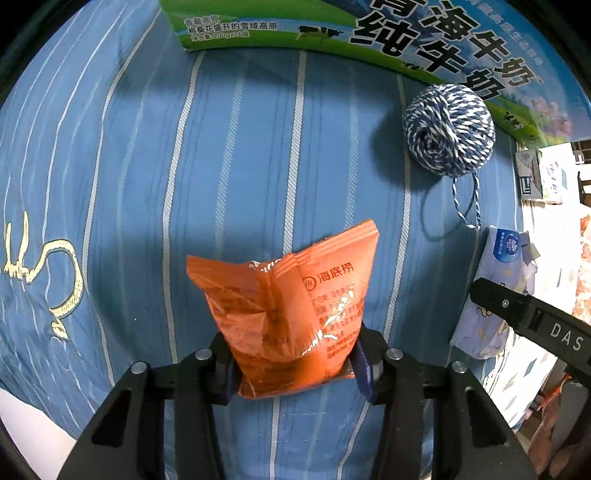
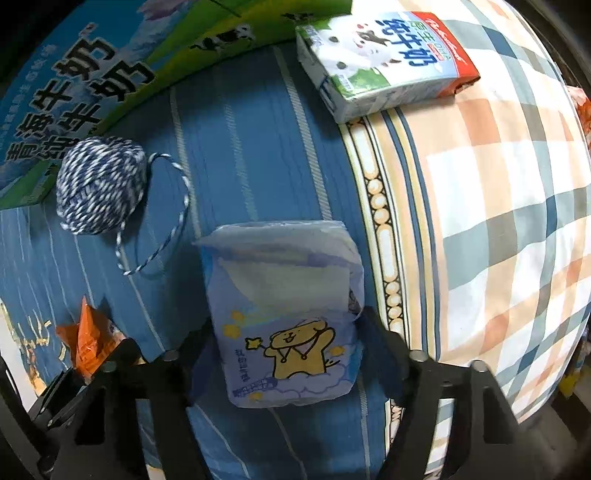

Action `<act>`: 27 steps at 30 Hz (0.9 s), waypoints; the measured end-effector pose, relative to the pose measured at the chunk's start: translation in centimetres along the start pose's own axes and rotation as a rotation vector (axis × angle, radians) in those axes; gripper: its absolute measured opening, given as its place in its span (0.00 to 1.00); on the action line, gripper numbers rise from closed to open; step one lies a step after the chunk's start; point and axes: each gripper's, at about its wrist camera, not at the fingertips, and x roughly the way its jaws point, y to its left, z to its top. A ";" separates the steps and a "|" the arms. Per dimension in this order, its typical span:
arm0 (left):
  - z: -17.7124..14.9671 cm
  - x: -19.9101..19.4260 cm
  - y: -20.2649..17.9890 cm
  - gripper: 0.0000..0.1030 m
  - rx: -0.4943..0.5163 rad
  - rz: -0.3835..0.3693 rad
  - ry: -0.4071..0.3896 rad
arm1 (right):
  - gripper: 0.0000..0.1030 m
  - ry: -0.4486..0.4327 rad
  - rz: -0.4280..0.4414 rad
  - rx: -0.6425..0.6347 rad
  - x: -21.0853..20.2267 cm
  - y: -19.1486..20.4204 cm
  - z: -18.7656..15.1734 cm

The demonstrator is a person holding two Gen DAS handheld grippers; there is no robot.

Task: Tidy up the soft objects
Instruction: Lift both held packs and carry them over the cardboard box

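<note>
My left gripper (image 1: 291,363) is shut on an orange snack packet (image 1: 291,310) and holds it above the blue striped bedsheet (image 1: 147,184). My right gripper (image 2: 284,354) is shut on a pale blue tissue pack (image 2: 284,314) with a yellow cartoon bear. The tissue pack (image 1: 495,291) and the right gripper also show at the right edge of the left wrist view. The orange packet (image 2: 88,336) shows at the lower left of the right wrist view. A blue-and-white yarn ball (image 1: 448,129) lies on the sheet with a loose strand; it shows in the right wrist view too (image 2: 101,184).
A large green-and-blue milk carton box (image 1: 332,26) stands at the far edge of the sheet, right behind the yarn (image 2: 92,74). A small milk carton (image 2: 384,62) lies on a checked orange-and-grey quilt (image 2: 498,221) to the right.
</note>
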 end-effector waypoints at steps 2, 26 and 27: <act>-0.1 -0.2 0.1 0.43 0.000 -0.003 -0.002 | 0.60 -0.011 -0.014 -0.022 0.0 1.0 -0.6; -5.1 -14.9 -0.7 0.43 0.129 0.001 -0.286 | 0.48 -0.222 0.044 -0.250 -13.2 5.0 -10.7; -5.5 -15.6 -0.7 0.43 0.133 -0.004 -0.300 | 0.48 -0.236 0.046 -0.261 -14.1 4.3 -11.2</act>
